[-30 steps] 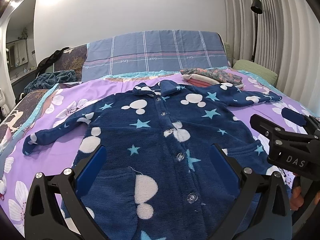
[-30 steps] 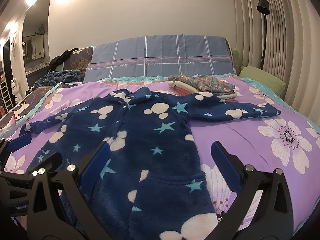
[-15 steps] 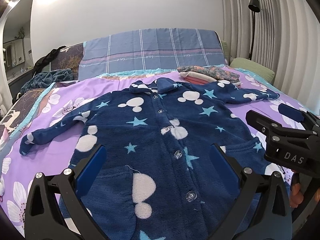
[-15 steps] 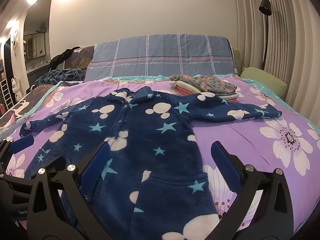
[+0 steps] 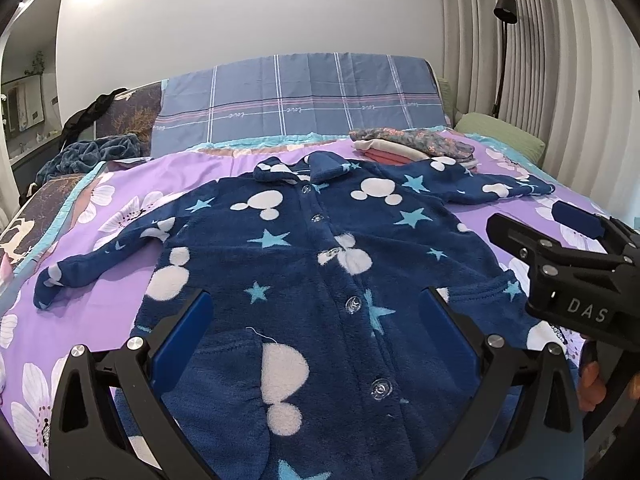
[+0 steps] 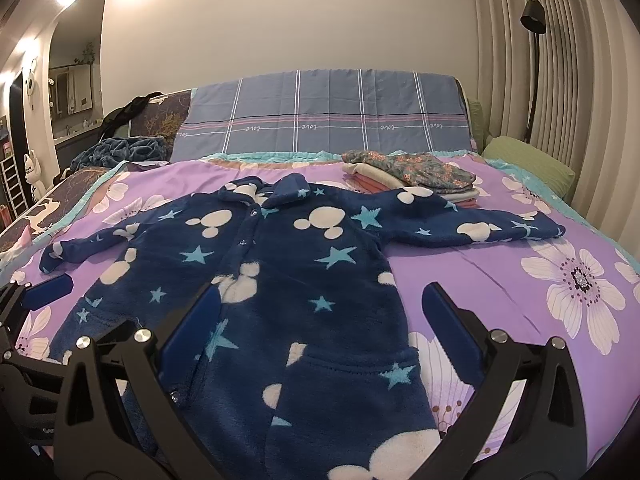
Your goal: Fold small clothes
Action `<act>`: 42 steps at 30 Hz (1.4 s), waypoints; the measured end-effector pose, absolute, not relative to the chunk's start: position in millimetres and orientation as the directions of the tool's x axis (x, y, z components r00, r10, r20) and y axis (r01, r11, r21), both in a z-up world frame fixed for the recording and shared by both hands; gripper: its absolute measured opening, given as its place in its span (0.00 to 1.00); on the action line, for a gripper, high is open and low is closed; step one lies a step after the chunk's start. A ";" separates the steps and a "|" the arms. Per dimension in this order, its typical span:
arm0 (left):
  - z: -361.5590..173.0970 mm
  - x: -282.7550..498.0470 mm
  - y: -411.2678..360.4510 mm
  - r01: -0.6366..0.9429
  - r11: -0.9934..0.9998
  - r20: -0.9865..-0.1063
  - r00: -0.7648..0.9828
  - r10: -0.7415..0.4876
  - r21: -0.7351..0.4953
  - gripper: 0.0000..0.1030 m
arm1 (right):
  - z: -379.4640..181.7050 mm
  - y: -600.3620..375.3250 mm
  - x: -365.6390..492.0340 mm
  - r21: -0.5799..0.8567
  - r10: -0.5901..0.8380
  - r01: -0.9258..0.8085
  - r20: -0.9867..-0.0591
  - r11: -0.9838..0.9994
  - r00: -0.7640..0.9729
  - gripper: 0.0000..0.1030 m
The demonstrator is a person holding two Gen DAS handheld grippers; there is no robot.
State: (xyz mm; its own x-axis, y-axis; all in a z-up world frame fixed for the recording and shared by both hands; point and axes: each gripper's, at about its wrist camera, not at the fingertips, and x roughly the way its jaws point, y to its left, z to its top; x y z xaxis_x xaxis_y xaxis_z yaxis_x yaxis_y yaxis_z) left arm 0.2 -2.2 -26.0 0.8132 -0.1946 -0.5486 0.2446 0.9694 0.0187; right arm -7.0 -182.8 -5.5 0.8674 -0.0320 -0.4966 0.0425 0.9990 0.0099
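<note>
A navy fleece baby jacket (image 5: pixel 304 264) with white mouse heads and blue stars lies flat, buttoned, on the purple flowered bedspread (image 5: pixel 120 208), both sleeves spread sideways. My left gripper (image 5: pixel 316 320) hovers open over the jacket's lower front. The right gripper (image 6: pixel 320 316) is open too, above the jacket's (image 6: pixel 280 280) lower right side. Each gripper shows in the other's view: the right one (image 5: pixel 576 240) at the right edge, the left one (image 6: pixel 44 288) at the left edge. Nothing is between either pair of fingers.
A stack of folded clothes (image 6: pixel 412 176) sits behind the jacket's right sleeve. A plaid blue pillow cover (image 6: pixel 328 116) stands at the headboard, a green pillow (image 6: pixel 528 160) at the far right, a dark crumpled blanket (image 6: pixel 120 152) at the far left. A floor lamp (image 6: pixel 534 20) stands by the curtains.
Both grippers have drifted slightly back and to the right over the jacket. The jacket has not moved and both grippers stayed open.
</note>
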 end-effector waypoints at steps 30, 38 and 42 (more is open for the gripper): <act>-89.1 117.3 267.3 -0.205 0.796 -0.626 0.736 -0.258 -0.570 0.94 | -42.4 -148.9 74.5 -0.249 -0.119 -0.048 -0.612 0.967 0.782 0.98; -146.5 165.7 396.8 -0.487 0.368 -0.585 0.777 -0.231 -0.792 0.80 | -50.2 -123.4 100.5 -0.292 -0.103 -0.102 -0.609 0.951 0.787 0.98; -157.2 179.4 434.8 -0.583 0.258 -0.627 0.766 -0.142 -0.771 0.76 | -55.6 -111.6 108.1 -0.319 -0.100 -0.129 -0.611 0.939 0.786 0.98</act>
State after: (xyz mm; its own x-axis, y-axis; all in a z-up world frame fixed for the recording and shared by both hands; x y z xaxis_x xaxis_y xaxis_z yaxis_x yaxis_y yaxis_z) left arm 179.4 434.8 -157.2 0.7663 -0.1417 -0.6267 -0.5827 0.2579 -0.7707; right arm 108.1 -111.6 -55.6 0.7856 -0.0999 -0.6106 -0.1287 0.9389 -0.3192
